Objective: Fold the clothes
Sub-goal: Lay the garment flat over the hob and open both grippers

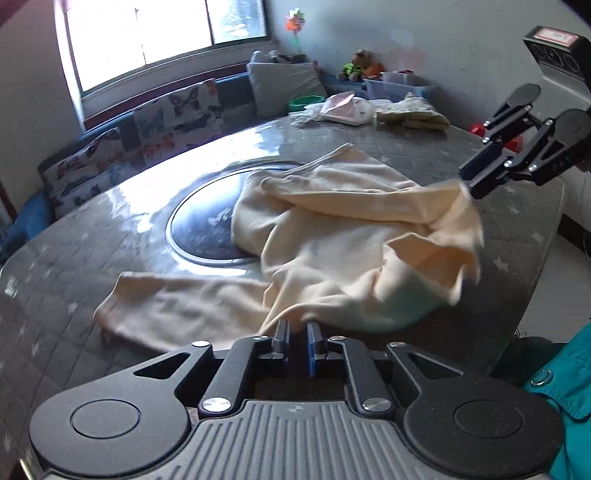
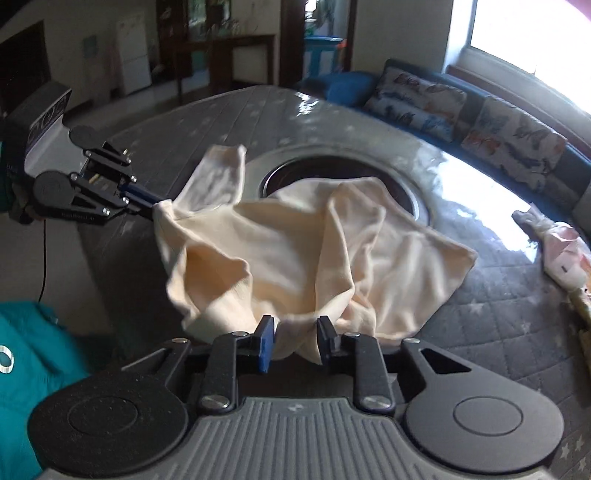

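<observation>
Cream garment (image 1: pixel 332 236) lies crumpled over the middle of a round table (image 1: pixel 110 266), partly covering its sunken dark disc (image 1: pixel 207 225); one sleeve runs toward the near edge. Table top is grey, quilted with stars, glossy where the window (image 1: pixel 147 33) reflects. Left claw (image 1: pixel 297 332): jaws slightly apart, cloth edge just at the tips; grip cannot be told. Right claw (image 2: pixel 293 332): jaws parted, a fold lying between them, pads not pressing. More clothes (image 1: pixel 369 110) sit at the far edge. Butterfly cushions (image 1: pixel 173 114) line the bench below the window.
</observation>
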